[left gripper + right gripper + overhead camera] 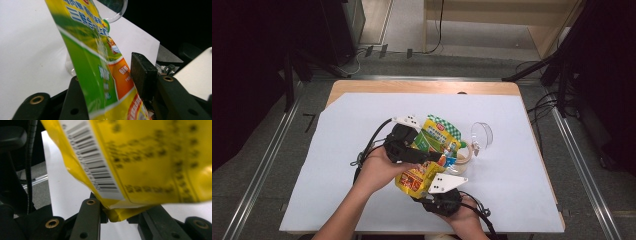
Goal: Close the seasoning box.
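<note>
Right tool (432,186), nearest the tabletop's near edge, pinches the bottom seam of a yellow and green snack bag (428,154); in the right gripper view the crimped yellow edge (117,211) sits squeezed between its two black jaws. Left tool (424,156) reaches across the bag's middle with its jaws spread: in the left gripper view the film (100,75) passes between them, leaning on one jaw and clear of the other pad (142,75), so it is not gripping.

That bag hangs above the middle of the tabletop (522,165), held by its lower seam alone. I judge it light, soft and crinkly, with glossy film that will slide under smooth pads and buckle if squeezed in the middle, where the contents could be crushed. The flat sealed seams at top and bottom look like the firm places to take hold, and a second grip at the checked top edge would steady it.

Just beyond it stands a clear plastic cup (459,157), and farther toward the right edge a clear lid (482,134), both light and easy to knock over.
</note>
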A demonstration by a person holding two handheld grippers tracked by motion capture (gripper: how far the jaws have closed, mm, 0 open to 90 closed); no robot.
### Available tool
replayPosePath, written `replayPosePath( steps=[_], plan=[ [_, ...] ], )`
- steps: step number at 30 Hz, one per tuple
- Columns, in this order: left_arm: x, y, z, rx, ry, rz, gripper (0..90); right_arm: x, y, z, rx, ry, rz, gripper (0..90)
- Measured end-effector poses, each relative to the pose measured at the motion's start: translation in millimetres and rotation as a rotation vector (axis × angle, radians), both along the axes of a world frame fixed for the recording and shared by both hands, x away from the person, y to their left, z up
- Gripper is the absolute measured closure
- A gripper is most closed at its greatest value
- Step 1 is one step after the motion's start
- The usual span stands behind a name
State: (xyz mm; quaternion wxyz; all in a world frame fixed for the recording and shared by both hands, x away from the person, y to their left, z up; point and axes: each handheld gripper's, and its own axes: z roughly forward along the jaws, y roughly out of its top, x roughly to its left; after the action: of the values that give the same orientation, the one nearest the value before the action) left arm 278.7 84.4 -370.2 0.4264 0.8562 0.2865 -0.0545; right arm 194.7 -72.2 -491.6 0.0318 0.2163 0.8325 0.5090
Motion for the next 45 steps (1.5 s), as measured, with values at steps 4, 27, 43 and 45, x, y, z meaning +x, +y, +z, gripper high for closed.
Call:
replayPosePath(
  steps=[4,27,43,45],
  plan=[
    [0.4,-2.2,-2.3,0.013,0.002,0.002,59.9,-0.9,1.6,2.5,0.004,0.000,0.009,78.1],
    [7.8,-5.7,-3.7,0.000,0.082,0.057,46.8,5.1,1.2,13.3,0.049,0.034,0.024,73.3],
    [30.7,-11.7,12.9,0.012,0.104,0.085,49.7,21.2,7.3,33.3,0.047,0.046,0.034,70.5],
    [32.7,-11.6,13.7,0.016,0.111,0.088,49.8,24.0,8.1,34.1,0.052,0.047,0.036,70.3]
  ],
)
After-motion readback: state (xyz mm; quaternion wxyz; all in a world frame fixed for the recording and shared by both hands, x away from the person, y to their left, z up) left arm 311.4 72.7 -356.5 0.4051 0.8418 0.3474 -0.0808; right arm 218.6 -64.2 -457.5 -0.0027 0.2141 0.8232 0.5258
